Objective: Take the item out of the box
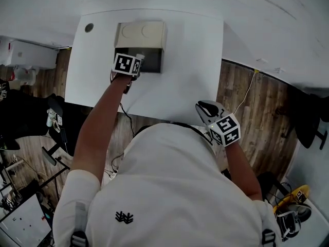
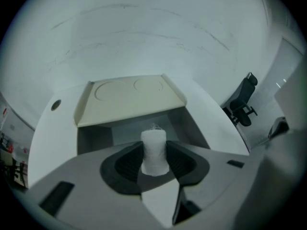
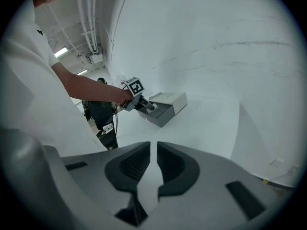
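A shallow box (image 1: 152, 62) with grey inside and its beige lid (image 1: 140, 34) folded back sits at the far side of the white table (image 1: 190, 60). In the left gripper view a small white cylindrical roll (image 2: 154, 147) stands upright between the pads, over the box's front edge (image 2: 120, 131). My left gripper (image 2: 154, 158) is shut on the roll, touching it on both sides. In the head view the left gripper (image 1: 138, 60) is at the box's left front. My right gripper (image 1: 205, 108) hovers at the table's near right edge, jaws together and empty (image 3: 153, 162). The right gripper view also shows the box (image 3: 165, 107).
A small dark round hole (image 1: 89, 28) marks the table's far left corner. The floor around the table is wood, with a cable (image 1: 247, 94) on the right. A black office chair (image 2: 242, 104) stands off to the right. Clutter and stands fill the left floor (image 1: 31, 117).
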The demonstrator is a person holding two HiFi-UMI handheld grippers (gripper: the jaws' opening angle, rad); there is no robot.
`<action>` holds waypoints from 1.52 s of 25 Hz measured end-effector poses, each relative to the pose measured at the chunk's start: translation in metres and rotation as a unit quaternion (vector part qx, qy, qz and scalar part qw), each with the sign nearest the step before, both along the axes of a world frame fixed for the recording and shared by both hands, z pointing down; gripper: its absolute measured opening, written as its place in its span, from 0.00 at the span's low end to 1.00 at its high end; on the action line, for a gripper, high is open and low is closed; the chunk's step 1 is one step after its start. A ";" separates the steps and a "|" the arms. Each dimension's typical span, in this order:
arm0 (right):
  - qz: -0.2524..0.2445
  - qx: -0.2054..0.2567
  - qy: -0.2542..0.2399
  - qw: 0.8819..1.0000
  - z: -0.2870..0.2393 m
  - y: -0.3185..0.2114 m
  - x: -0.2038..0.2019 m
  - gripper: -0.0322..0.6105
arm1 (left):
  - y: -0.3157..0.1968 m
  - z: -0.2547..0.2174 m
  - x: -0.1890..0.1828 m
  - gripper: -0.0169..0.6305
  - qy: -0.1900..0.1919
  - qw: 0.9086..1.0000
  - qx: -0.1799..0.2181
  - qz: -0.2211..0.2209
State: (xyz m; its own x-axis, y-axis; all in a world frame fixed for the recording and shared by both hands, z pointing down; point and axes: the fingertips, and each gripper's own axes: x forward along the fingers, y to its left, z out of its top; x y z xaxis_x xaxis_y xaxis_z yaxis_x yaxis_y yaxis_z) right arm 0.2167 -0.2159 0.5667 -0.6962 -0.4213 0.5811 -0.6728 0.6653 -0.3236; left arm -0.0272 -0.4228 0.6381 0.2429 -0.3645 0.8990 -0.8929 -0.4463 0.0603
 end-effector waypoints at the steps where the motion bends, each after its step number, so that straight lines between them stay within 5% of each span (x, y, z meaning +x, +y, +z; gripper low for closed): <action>1: -0.004 0.001 0.000 1.000 -0.001 -0.001 -0.004 0.12 | 0.001 -0.005 0.000 0.27 0.007 1.000 0.005 0.000; 16: -0.060 0.030 0.003 0.998 -0.019 0.012 -0.075 0.09 | 0.057 -0.076 -0.024 0.27 0.107 0.990 0.090 -0.001; 38: -0.061 0.058 0.013 0.996 -0.040 0.089 -0.175 0.06 | 0.242 -0.147 -0.106 0.27 0.244 0.955 0.167 0.008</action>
